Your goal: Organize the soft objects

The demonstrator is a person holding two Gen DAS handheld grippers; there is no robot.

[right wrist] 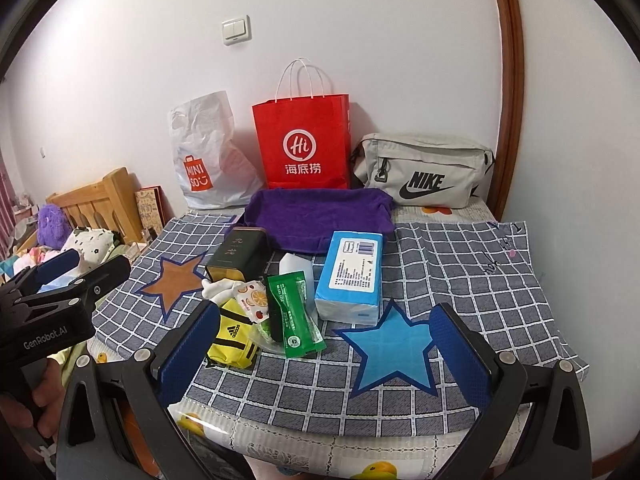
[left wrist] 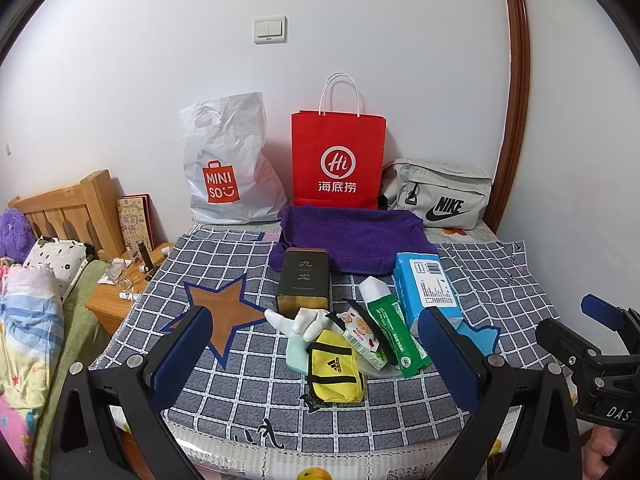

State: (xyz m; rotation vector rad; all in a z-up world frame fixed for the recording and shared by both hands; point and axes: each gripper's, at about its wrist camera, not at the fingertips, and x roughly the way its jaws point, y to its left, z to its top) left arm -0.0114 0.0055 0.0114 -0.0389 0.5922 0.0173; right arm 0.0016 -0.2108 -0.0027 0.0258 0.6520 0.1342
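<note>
While both grippers hang low at the near edge of the table (left wrist: 500, 280), their fingers are spread wide and hold nothing. The left gripper (left wrist: 316, 354) points at the small pile in the middle. The right gripper (right wrist: 324, 354) sits just to its right and points over the blue star (right wrist: 394, 354) on the cloth (right wrist: 460, 272). A hand (right wrist: 44, 396) shows under the left gripper's handle.

The pile lies between the brown star (left wrist: 224, 316) and the blue star. In it are a yellow pouch (left wrist: 334, 368), white socks (left wrist: 298, 320), a snack pack (left wrist: 362, 338), a green pack (left wrist: 394, 332), a blue tissue pack (left wrist: 426, 284) and a dark tin (left wrist: 305, 280), all touching or close together. Behind them lies a purple towel (left wrist: 352, 236). At the wall stand a white bag (left wrist: 228, 168), a red bag (left wrist: 338, 160) and a grey bag (left wrist: 440, 192).
</note>
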